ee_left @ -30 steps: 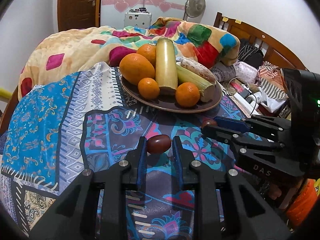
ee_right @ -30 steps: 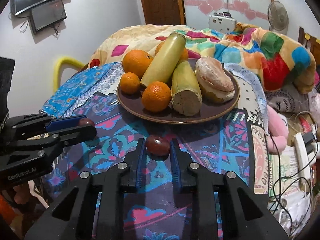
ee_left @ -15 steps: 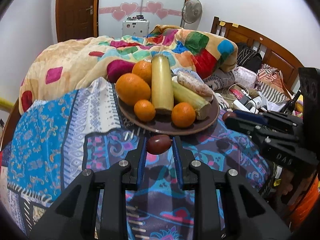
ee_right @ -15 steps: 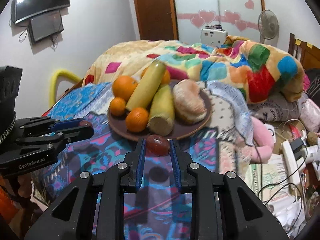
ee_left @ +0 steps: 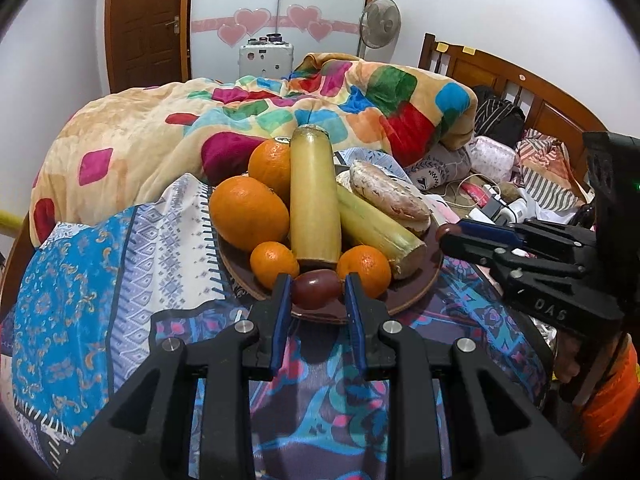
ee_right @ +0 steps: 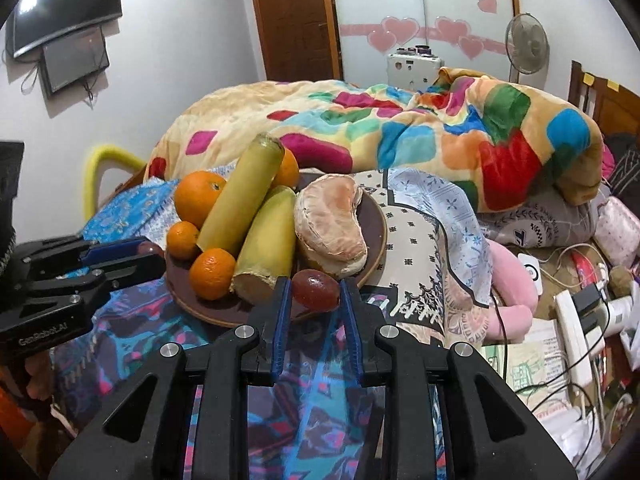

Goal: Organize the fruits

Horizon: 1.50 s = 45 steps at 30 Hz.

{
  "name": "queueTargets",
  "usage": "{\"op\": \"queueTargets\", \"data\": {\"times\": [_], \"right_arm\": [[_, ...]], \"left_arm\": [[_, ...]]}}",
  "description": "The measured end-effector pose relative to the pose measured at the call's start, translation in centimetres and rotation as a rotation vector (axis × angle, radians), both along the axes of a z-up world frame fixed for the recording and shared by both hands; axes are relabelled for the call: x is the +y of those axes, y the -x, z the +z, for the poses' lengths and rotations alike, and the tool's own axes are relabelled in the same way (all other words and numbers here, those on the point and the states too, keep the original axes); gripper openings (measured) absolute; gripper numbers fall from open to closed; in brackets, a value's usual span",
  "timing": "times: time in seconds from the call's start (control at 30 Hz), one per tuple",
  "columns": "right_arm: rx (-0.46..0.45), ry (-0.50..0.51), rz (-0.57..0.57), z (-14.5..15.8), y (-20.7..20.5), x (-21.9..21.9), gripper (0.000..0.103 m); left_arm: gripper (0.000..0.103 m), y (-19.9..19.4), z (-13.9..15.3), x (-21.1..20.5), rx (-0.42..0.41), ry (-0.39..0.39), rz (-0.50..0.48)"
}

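Observation:
My left gripper (ee_left: 317, 294) is shut on a dark red date (ee_left: 316, 288) and holds it just over the near rim of the brown plate (ee_left: 424, 280). My right gripper (ee_right: 315, 290) is shut on a second red date (ee_right: 316, 290) above the plate's near right rim (ee_right: 378, 224). The plate carries several oranges (ee_left: 249, 218), two yellow sugarcane pieces (ee_left: 314, 196) and a peeled pomelo (ee_right: 332, 226). The right gripper shows at the right of the left wrist view (ee_left: 444, 234); the left gripper shows at the left of the right wrist view (ee_right: 154, 254).
The plate rests on a patterned blue cloth (ee_left: 80, 300) on a bed. A patchwork blanket (ee_right: 440, 136) is heaped behind. Cables, a power strip (ee_right: 576, 336) and a pink soft toy (ee_right: 512, 280) lie to the right. A door, a fan and a wall screen stand beyond.
Both grippers have risen and moved forward with their dates, from over the cloth in front of the plate to its near rim. Both stay shut on the dates.

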State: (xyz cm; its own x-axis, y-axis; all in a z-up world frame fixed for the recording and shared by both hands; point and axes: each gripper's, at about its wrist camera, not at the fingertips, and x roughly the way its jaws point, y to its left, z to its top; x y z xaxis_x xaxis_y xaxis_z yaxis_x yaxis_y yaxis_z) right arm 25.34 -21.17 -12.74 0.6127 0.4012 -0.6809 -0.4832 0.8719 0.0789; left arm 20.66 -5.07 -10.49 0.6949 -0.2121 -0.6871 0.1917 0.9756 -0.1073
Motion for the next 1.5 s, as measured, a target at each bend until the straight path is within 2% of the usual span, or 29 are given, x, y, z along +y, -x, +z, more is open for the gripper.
{"op": "queueTargets", "data": {"times": [0.17, 0.3, 0.33, 0.4, 0.63, 0.77, 0.93, 1.07, 1.3, 1.37, 1.5], "right_arm": [[0.013, 0.012, 0.013, -0.5, -0.5, 0.1, 0.024], [0.009, 0.03, 0.018, -0.7, -0.7, 0.2, 0.024], [0.007, 0.033, 0.015, -0.7, -0.7, 0.3, 0.027], [0.004, 0.031, 0.013, -0.6, -0.7, 0.2, 0.031], [-0.037, 0.008, -0.003, 1.2, 0.6, -0.2, 0.032], [-0.099, -0.029, -0.011, 3.9, 3.0, -0.6, 0.032], [-0.227, -0.089, -0.017, 8.6, 8.0, -1.0, 0.032], [-0.349, -0.16, -0.037, 12.3, 12.6, -1.4, 0.043], [-0.506, -0.254, -0.069, 16.0, 18.8, -1.9, 0.053], [-0.532, -0.271, -0.076, 16.5, 19.9, -1.9, 0.063], [-0.562, -0.284, -0.084, 17.0, 21.4, -1.9, 0.065]], "left_arm": [[0.027, -0.3, -0.6, -0.1, 0.013, -0.009, 0.007], [0.04, -0.4, -0.7, 0.1, 0.013, -0.001, 0.011], [0.041, -0.5, -0.7, 0.2, 0.014, 0.001, 0.012], [0.041, -0.4, -0.7, 0.2, 0.014, 0.007, 0.017], [0.041, 1.1, 1.1, 0.8, -0.033, 0.012, 0.039], [0.041, 3.5, 3.8, 1.1, -0.102, 0.015, 0.054], [0.041, 8.4, 8.3, 1.4, -0.233, 0.033, 0.073], [0.042, 12.7, 11.5, 1.6, -0.337, 0.042, 0.089], [0.066, 20.0, 15.7, 1.7, -0.523, 0.01, 0.134], [0.072, 21.7, 16.5, 1.8, -0.564, 0.008, 0.142], [0.089, 24.4, 17.4, 1.8, -0.625, 0.004, 0.15]]}}
